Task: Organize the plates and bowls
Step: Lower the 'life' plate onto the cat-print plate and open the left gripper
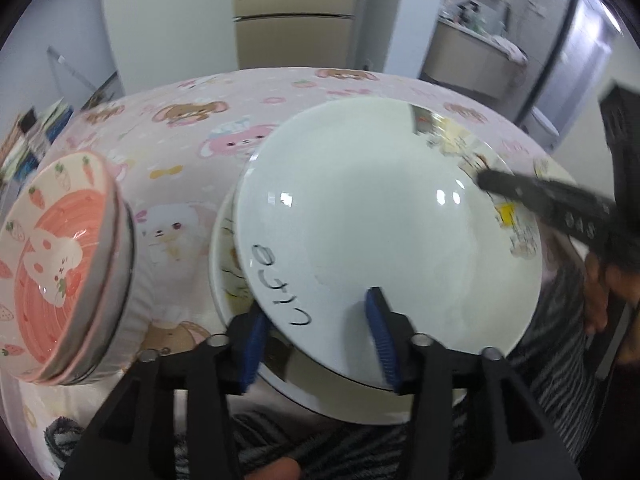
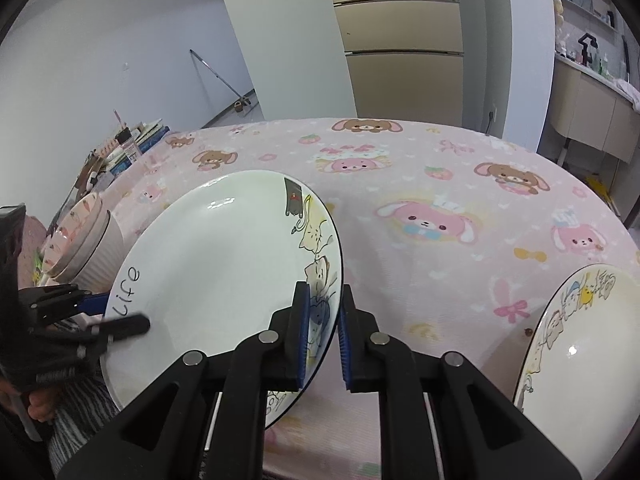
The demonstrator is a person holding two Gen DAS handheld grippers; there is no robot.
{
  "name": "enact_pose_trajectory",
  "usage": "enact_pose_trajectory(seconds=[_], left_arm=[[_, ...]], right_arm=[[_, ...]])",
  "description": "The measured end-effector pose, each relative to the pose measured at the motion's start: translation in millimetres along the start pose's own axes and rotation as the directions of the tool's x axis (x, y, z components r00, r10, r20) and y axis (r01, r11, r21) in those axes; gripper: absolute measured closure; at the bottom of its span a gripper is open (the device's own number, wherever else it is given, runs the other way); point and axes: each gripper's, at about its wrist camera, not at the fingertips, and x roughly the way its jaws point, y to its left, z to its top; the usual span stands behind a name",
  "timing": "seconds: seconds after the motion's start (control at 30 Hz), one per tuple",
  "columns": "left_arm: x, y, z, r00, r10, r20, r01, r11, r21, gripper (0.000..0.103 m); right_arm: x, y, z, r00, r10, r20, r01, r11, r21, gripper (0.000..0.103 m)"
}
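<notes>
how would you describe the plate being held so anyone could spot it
On the pink cartoon tablecloth, beside the stacked pink bowls, a white plate is tilted up off the table, its rim clamped by the right gripper. Unlike the plate at the right, it has "Life" handwritten on it.

- Straight ahead of the tongs stands a tall beige cabinet [image 2: 400, 40] with 3 dark seams across its front.
- Beside it on the left, a white pillar [image 2: 280, 40], then a pale wall [image 2: 100, 60] with a thin metal rod [image 2: 218, 76] leaning against it.
- Far right, a counter [image 2: 592, 92] with shelves above, cluttered.
- Left of the tongs, a pile of books [image 2: 132, 144].
- Underneath, a pink cartoon tablecloth [image 2: 440, 184].
</notes>
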Motion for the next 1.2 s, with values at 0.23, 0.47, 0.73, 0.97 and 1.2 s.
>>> enact_pose_trajectory(seconds=[0.23,0.47,0.73,0.97,1.2], left_arm=[[-5.4,-6.2,-7.9,1.000,-0.023,0.010,0.023,0.999,0.042,0.033],[-14.6,-11.8,-10.3,0.996,-0.090,-0.017,0.092,0.991,0.096,0.018],[-24.0,-7.5,-10.1,0.979,-0.193,-0.061,0.200,0.972,0.127,0.008],[-33.2,-9.2,-17.4,0.989,-0.148,-0.014,0.149,0.976,0.162,0.000],[-46.2,-0.6,-21.5,0.986,-0.155,0.053,0.146,0.979,0.141,0.000]], right_arm=[[-0.2,4.5,-1.0,1.000,-0.025,-0.004,0.025,0.999,-0.035,0.090],[-1.9,4.0,-0.6,0.999,-0.032,0.004,0.032,0.999,-0.038,0.090],[-4.0,3.5,0.1,0.999,-0.030,0.012,0.031,0.999,-0.036,0.092],[-0.8,9.8,-0.5,0.999,-0.038,-0.005,0.038,0.997,-0.065,0.091],[7.7,34.6,-5.5,0.992,-0.121,-0.029,0.114,0.974,-0.195,0.090]])
